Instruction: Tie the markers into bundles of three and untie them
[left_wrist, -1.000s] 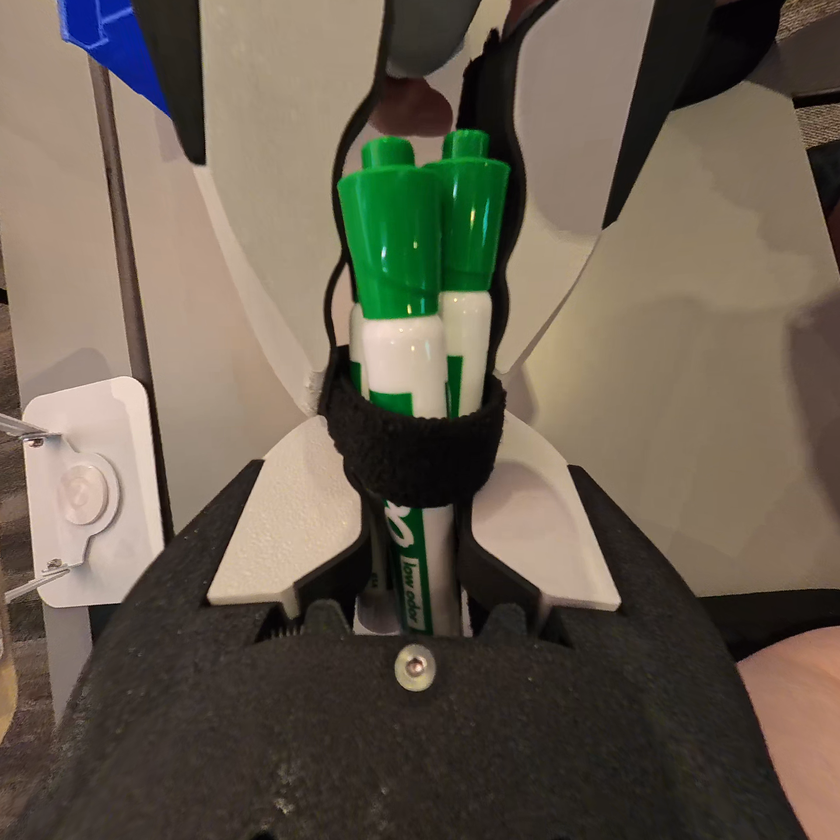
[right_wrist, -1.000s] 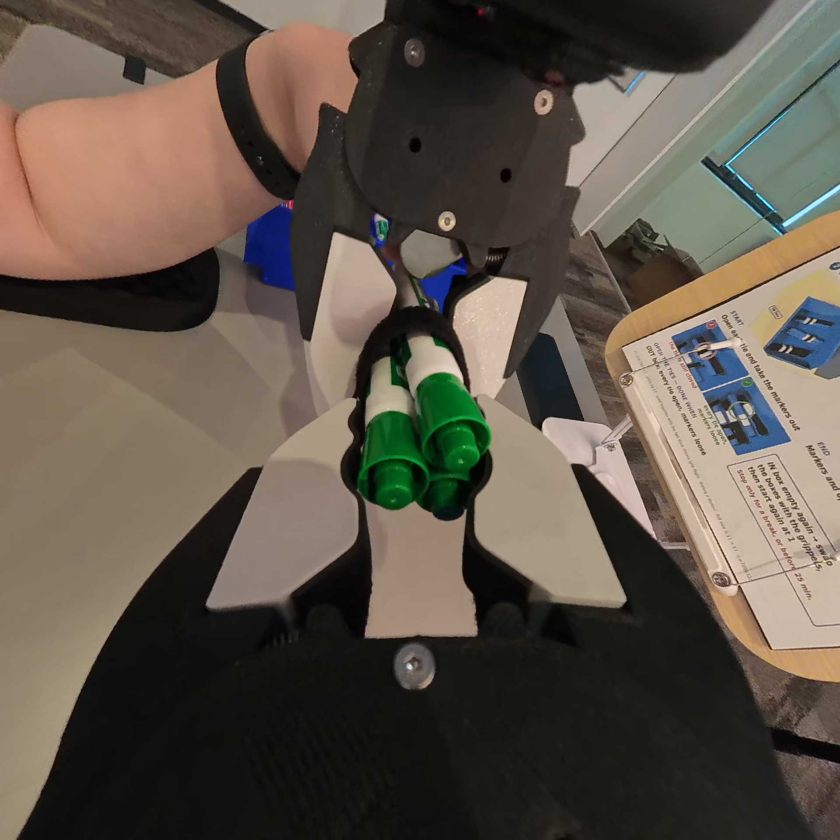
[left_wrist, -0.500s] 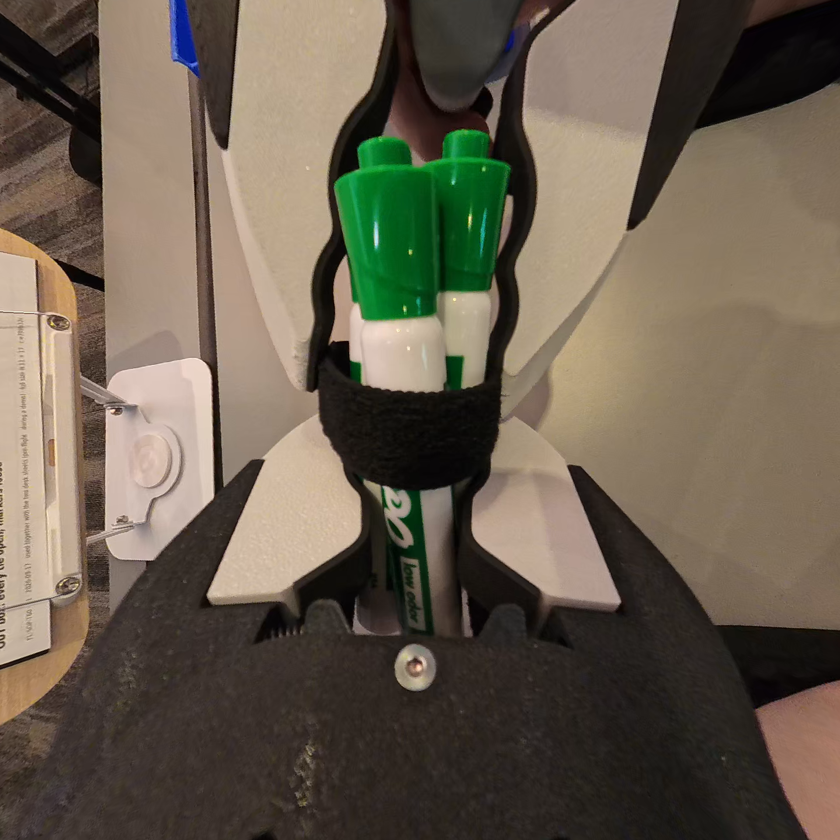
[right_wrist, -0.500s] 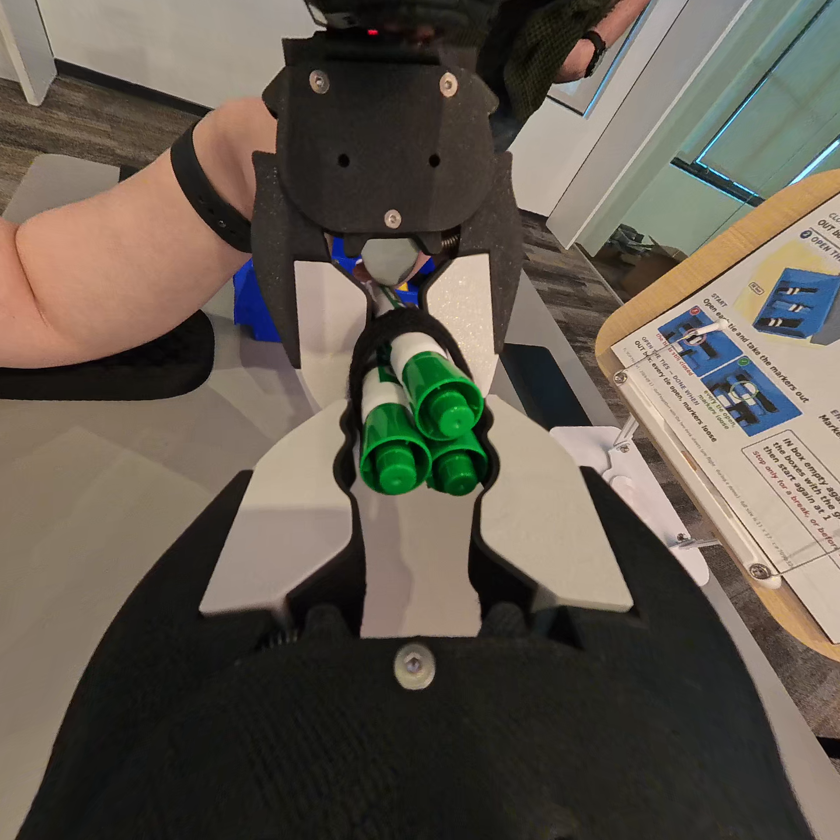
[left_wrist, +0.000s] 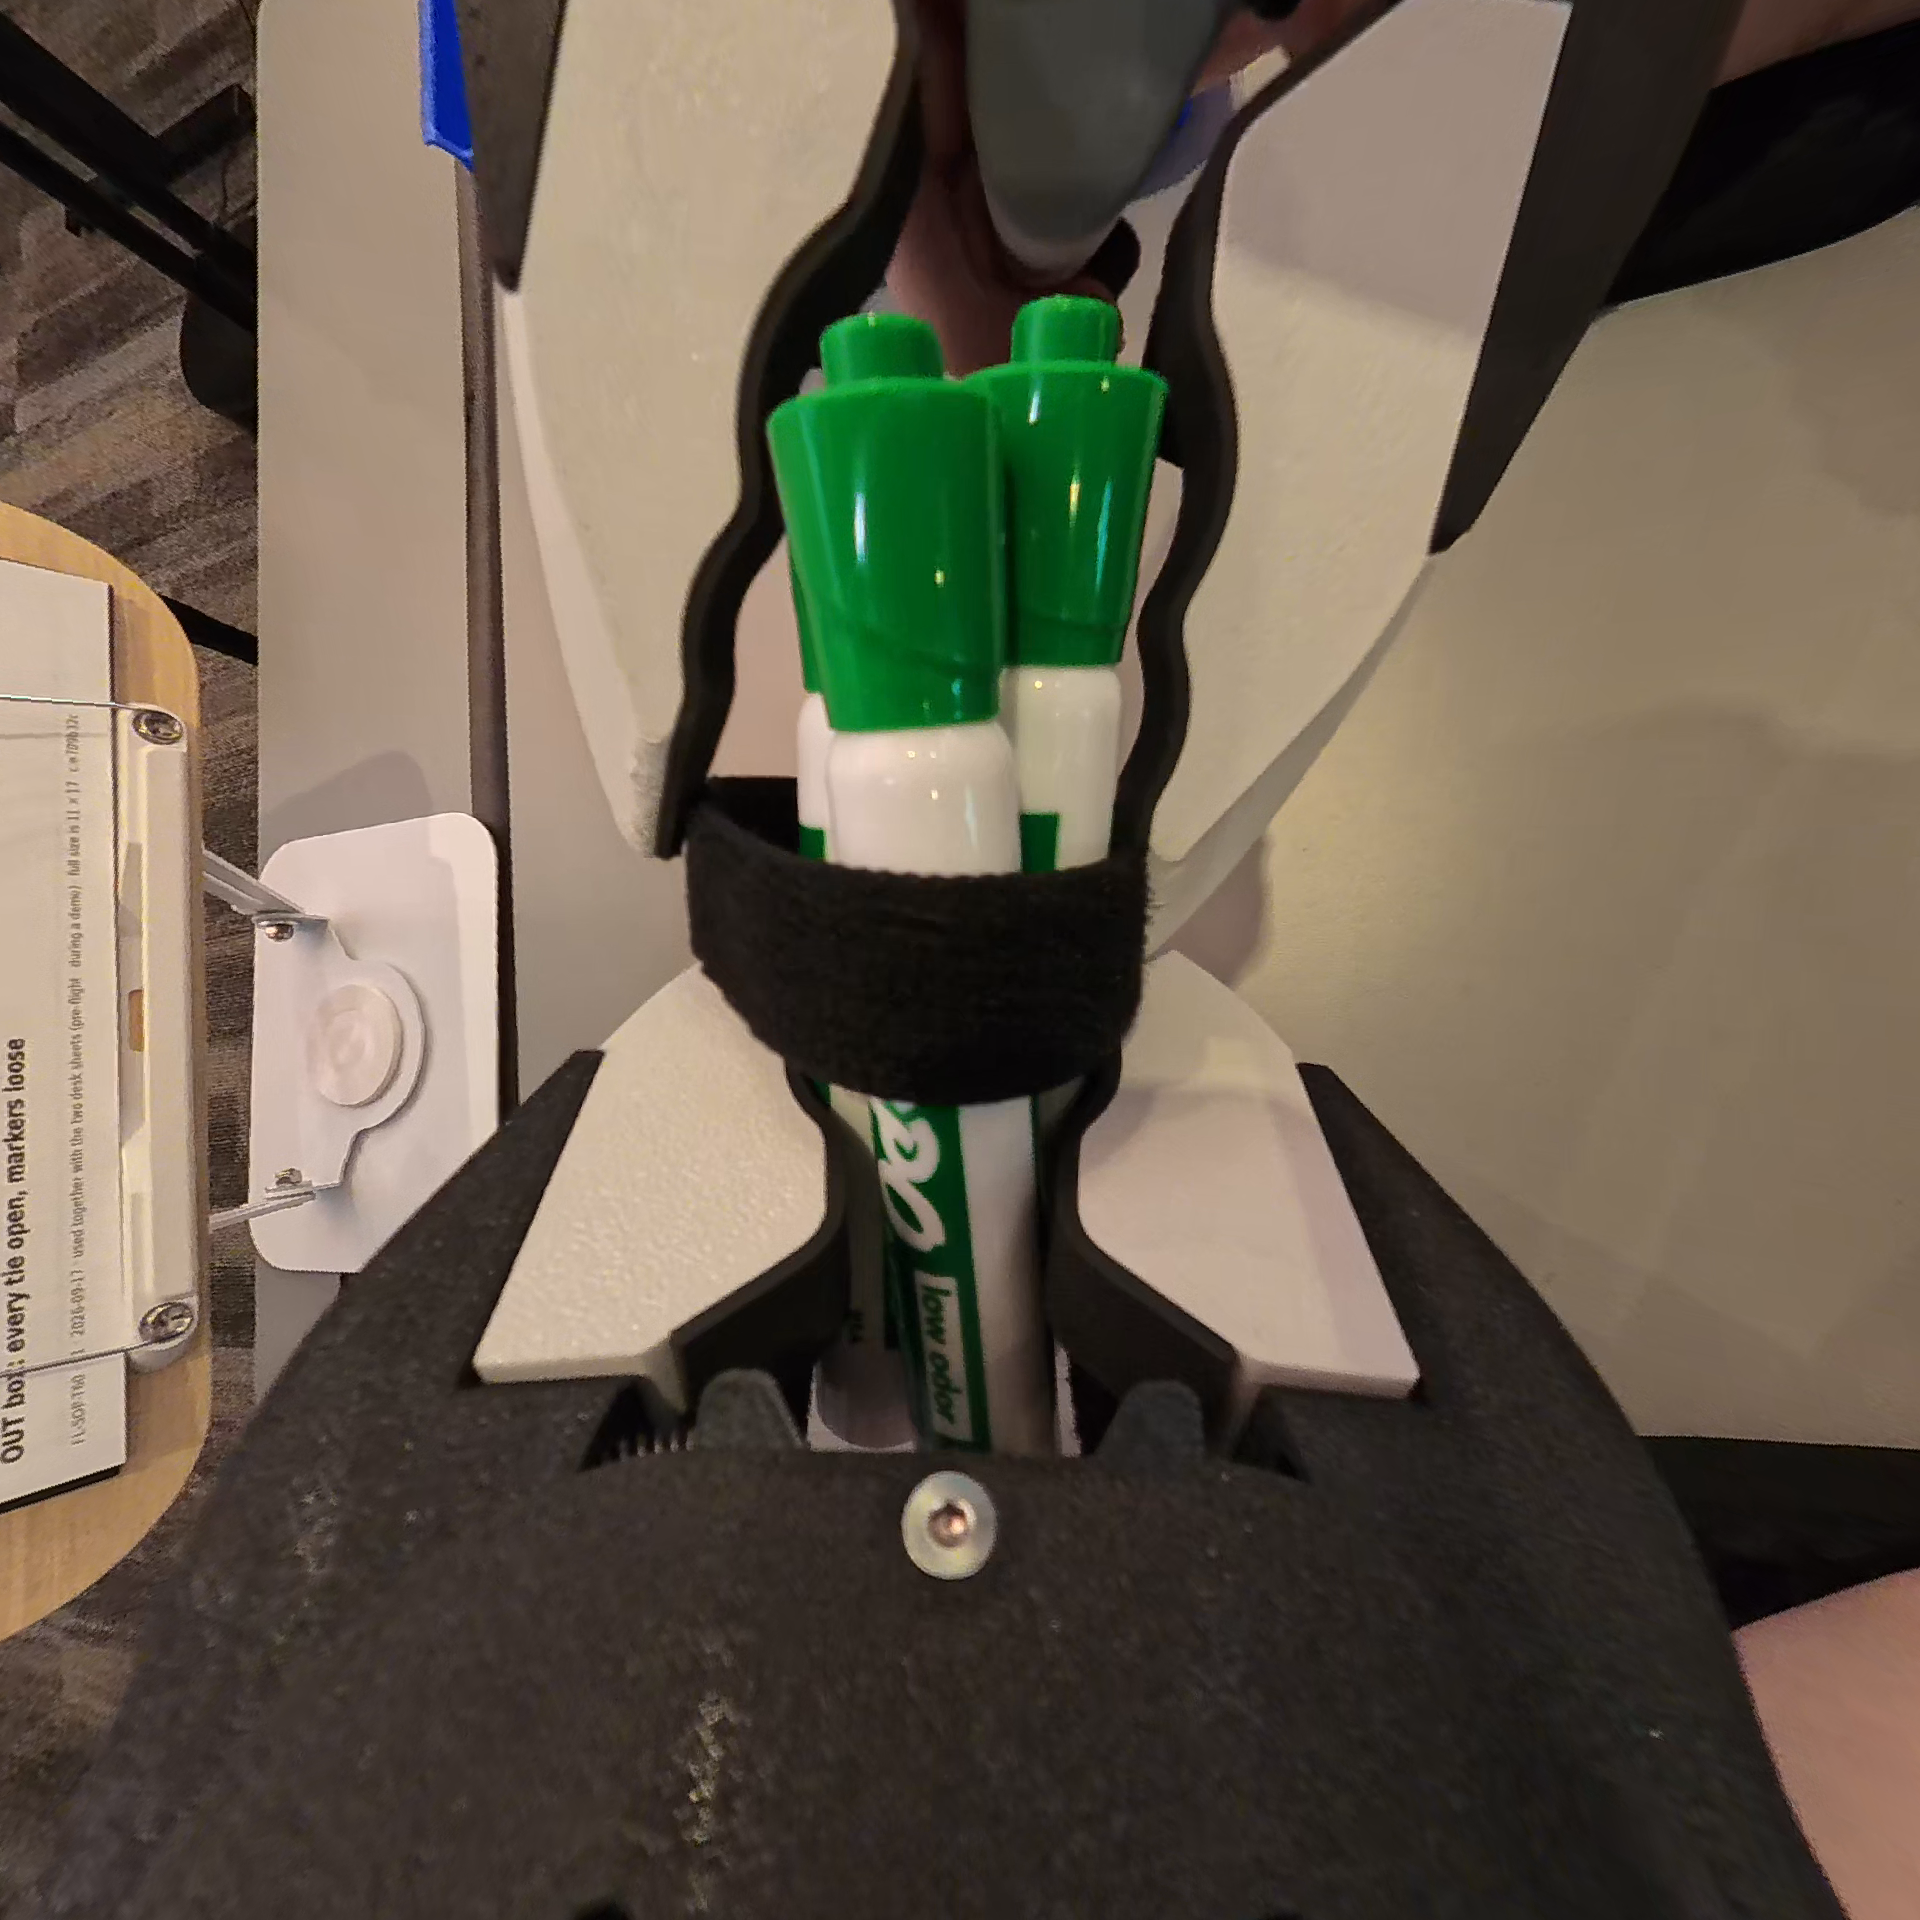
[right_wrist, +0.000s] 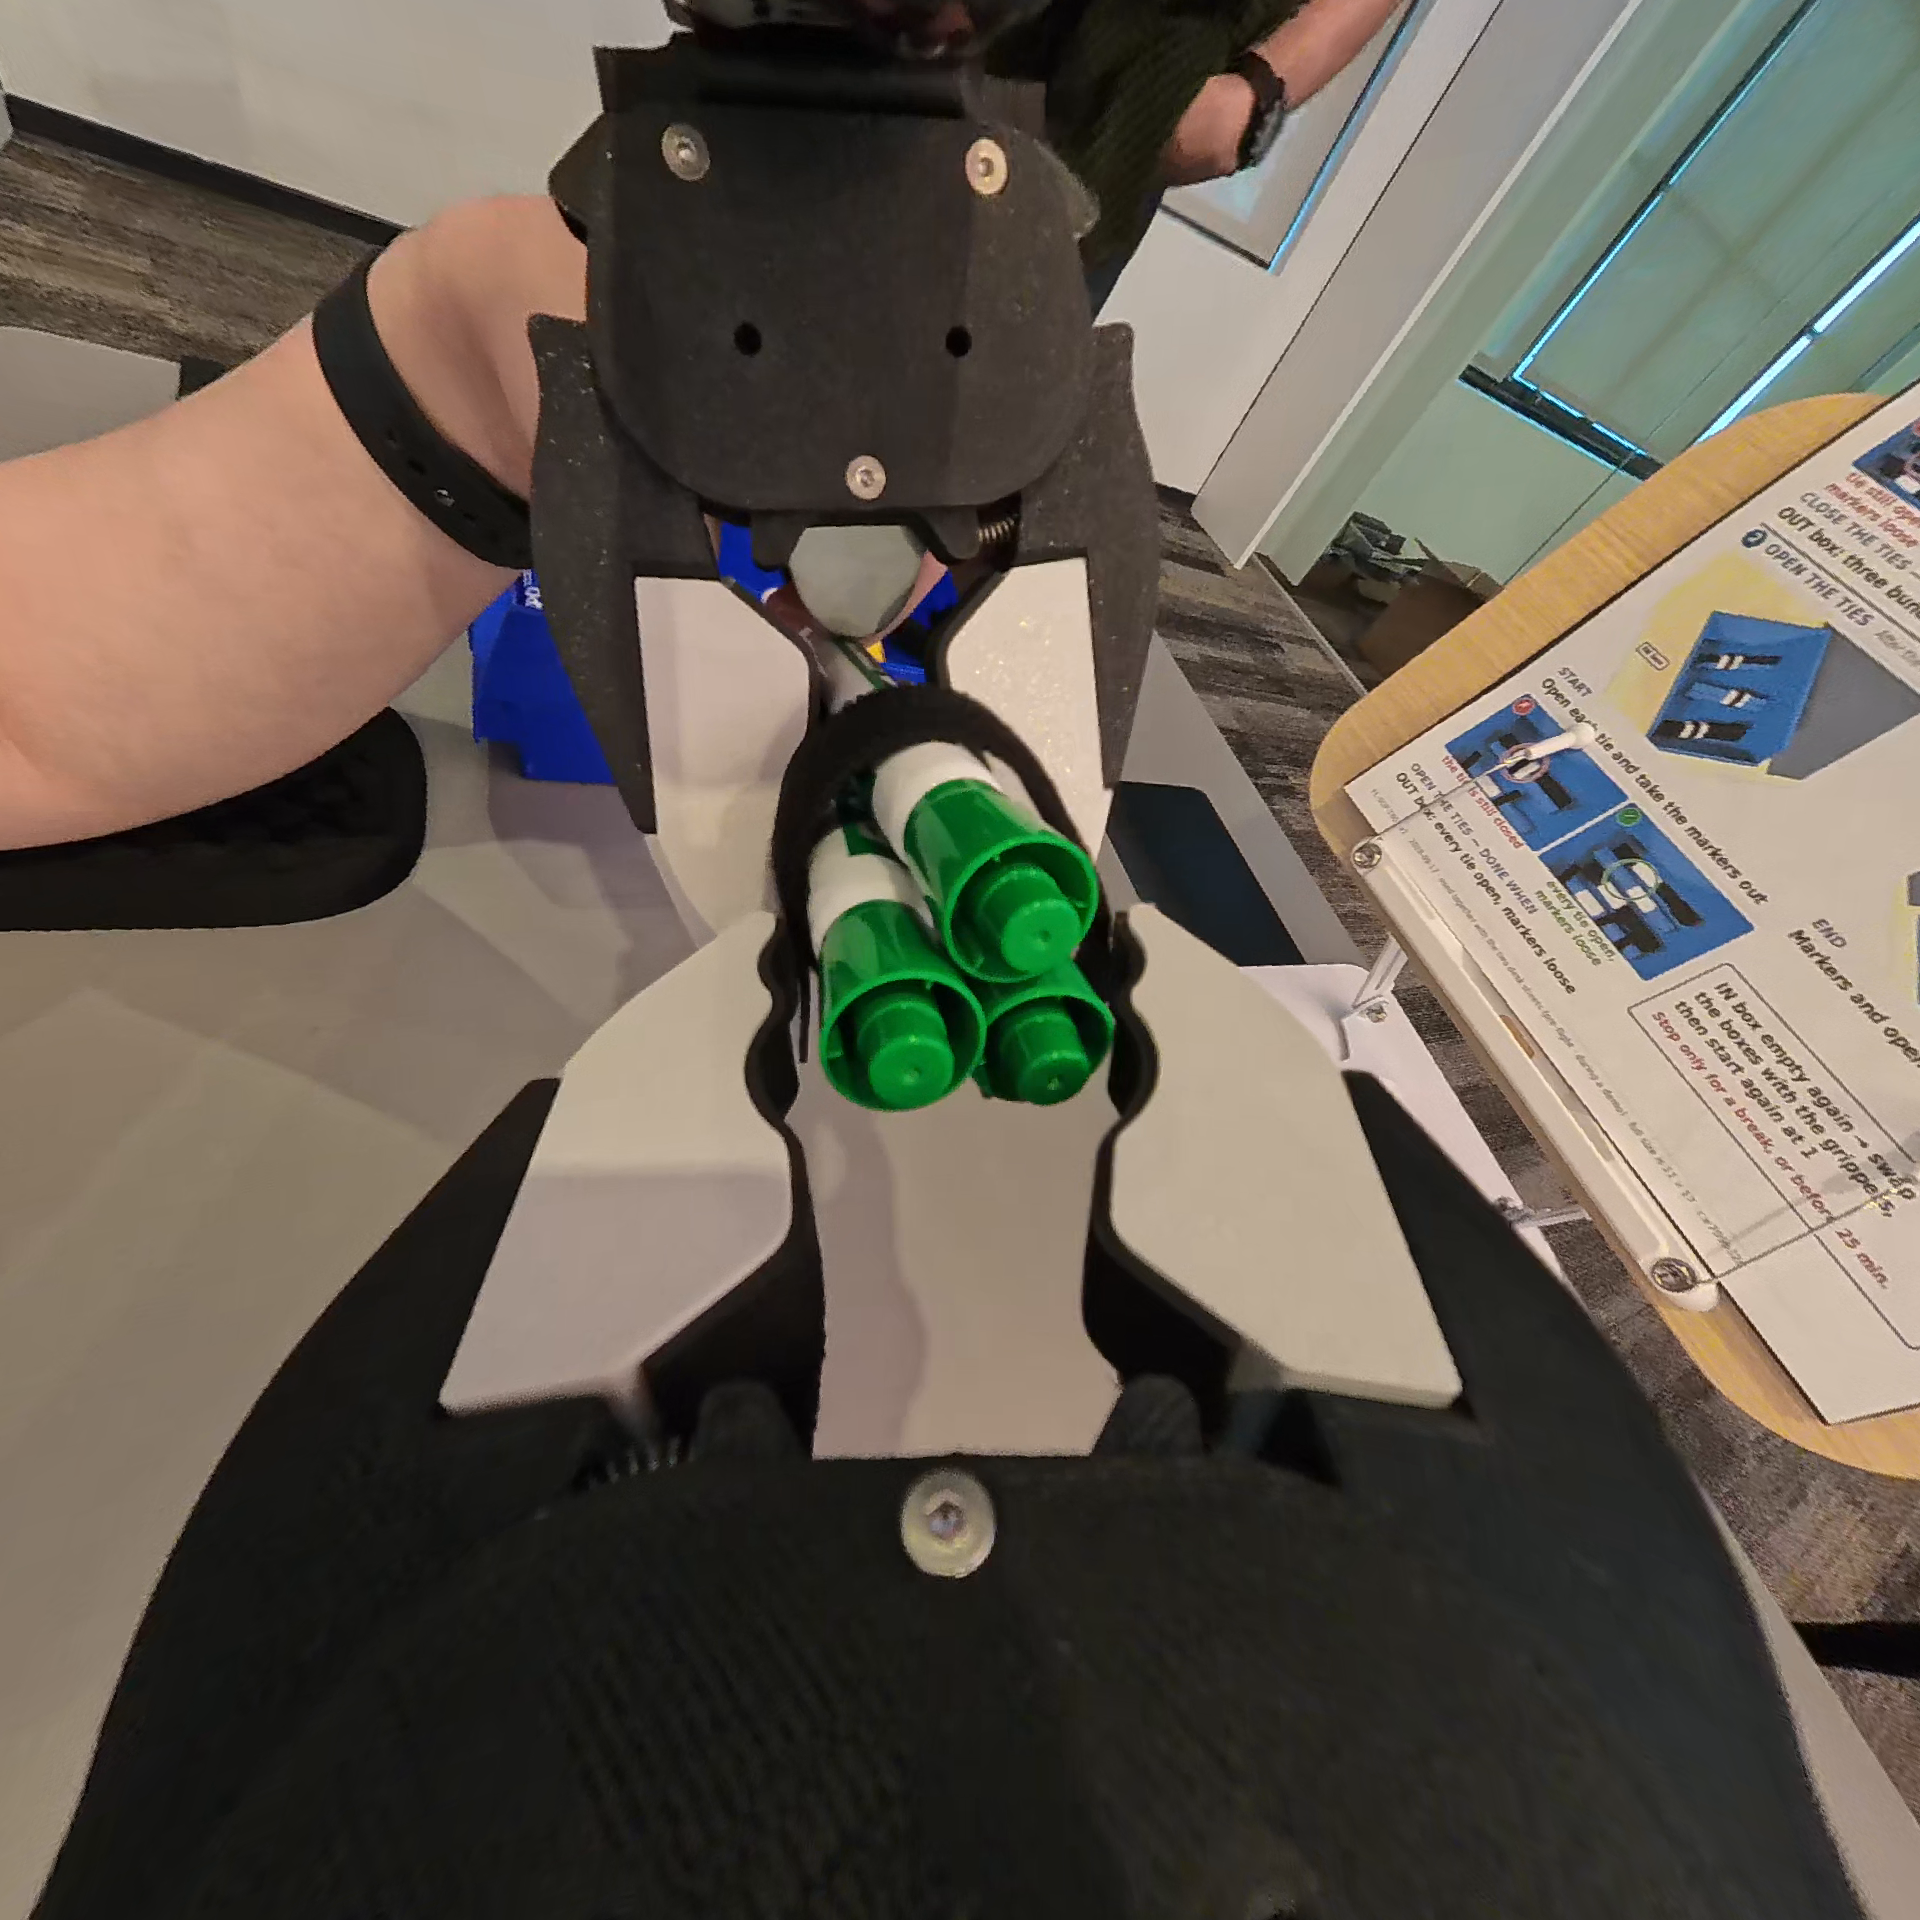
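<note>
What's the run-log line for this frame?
left gripper: shut on marker bundle | right gripper: around caps, grip unclear | black strap: wrapped | markers: three, green caps

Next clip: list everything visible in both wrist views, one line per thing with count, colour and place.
markers: three, green caps on white barrels, bundled between the two grippers, caps toward the right one.
strap: one, black, wrapped around the marker barrels.
bin: one, blue, on the table behind the left gripper.
table: one, pale grey, under everything.
instruction sheet: one, white with blue pictures, on a tilted wooden board beside the table.
white holder plate: one, at the table edge by the board.
second person's arm: one, dark sleeve, in the background.
left gripper: black and white, jaws shut on the barrels.
right gripper: black and white, jaws flanking the caps; contact unclear.
forearm: one, black wristband, behind the left gripper.
</note>
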